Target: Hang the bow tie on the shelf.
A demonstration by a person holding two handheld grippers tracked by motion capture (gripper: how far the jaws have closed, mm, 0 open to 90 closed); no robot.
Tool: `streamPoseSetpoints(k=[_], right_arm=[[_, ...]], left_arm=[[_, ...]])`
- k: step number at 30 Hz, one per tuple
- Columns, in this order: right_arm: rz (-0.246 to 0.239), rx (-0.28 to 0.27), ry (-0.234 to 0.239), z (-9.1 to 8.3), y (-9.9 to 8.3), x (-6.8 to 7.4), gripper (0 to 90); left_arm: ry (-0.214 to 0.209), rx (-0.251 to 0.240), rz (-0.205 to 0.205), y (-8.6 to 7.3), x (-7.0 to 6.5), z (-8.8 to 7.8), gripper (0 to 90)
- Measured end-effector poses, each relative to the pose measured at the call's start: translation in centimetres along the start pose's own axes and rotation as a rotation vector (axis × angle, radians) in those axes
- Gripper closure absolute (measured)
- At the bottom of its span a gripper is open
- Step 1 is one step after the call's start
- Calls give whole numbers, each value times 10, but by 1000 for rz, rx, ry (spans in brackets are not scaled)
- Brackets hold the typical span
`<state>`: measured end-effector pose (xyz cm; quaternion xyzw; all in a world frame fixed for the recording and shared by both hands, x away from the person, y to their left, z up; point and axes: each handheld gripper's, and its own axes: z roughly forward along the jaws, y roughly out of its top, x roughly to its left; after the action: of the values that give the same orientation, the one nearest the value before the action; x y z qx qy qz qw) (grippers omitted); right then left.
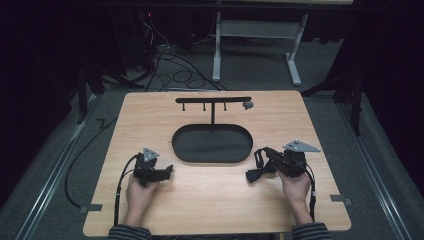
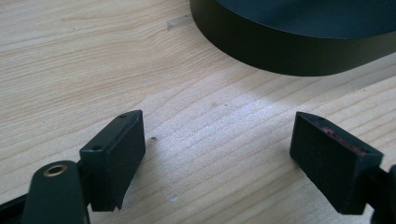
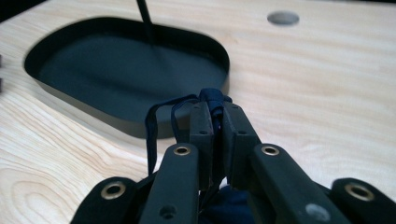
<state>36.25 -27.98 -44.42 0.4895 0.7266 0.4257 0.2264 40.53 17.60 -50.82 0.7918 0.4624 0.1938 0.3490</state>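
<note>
Nearest: two striped sleeves, a hand behind each gripper, low over the counter [image 1: 215, 197]. Left gripper [image 1: 159, 173] rests by the counter's near left; its fingers [image 2: 114, 156] stand wide apart, nothing between them, bare pale wood grain beneath. Likely idle, waiting its turn.

Right gripper [image 1: 256, 174] has its fingers [image 3: 201, 122] clamped together on a dark navy cord [image 3: 212, 100], thin and limp, loops drooping to one side. It looks like soft fabric or lace, pinched near a knot. Held just clear of the wood, near the tray's right end.

Beyond: matte black oval tray [image 1: 212, 159], shallow, low rim. A thin post rises from it to a black hanger bar [image 1: 213, 100] with small pegs. Judgement: cord is bound for a peg.
</note>
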Motion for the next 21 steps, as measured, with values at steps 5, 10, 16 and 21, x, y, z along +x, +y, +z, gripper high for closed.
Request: streamPoseSetpoints(k=[5,10,16,21], right_arm=[[-38,-42,7,-9,12,9,856],[-68,-56,7,-15,23,14,856],[-97,-74,26,-20,39,21,857],[-125,-79,27,-22,49,26,858]], left_arm=[[0,-1,-2,0,0,0,186],[-1,-2,-2,0,0,0,186],[-1,-2,-2,0,0,0,186],[0,-2,-2,0,0,0,186]])
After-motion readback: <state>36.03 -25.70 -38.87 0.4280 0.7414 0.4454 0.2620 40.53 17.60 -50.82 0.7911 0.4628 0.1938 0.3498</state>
